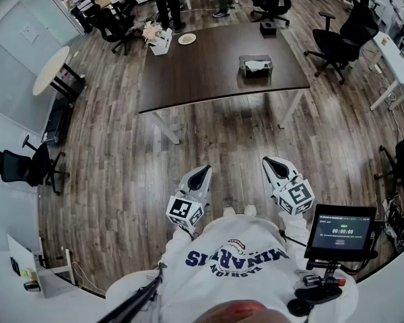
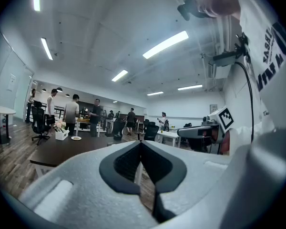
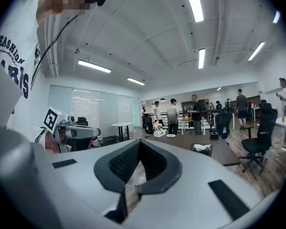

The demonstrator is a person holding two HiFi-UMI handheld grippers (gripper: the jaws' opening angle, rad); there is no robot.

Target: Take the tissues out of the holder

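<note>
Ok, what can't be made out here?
Dark box-shaped tissue holder on the dark brown table: too small in the head and right gripper views to count its white tissues.
Left gripper view: holder not seen, probably behind the left gripper's grey body.
Small black box at the table's far end, head view: too small to identify.

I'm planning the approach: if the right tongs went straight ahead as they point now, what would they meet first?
Probably the dark table's near edge. Only wooden floor shows between, though depth is unclear.

Bright ceiling strip lights, strong fisheye edges
</note>
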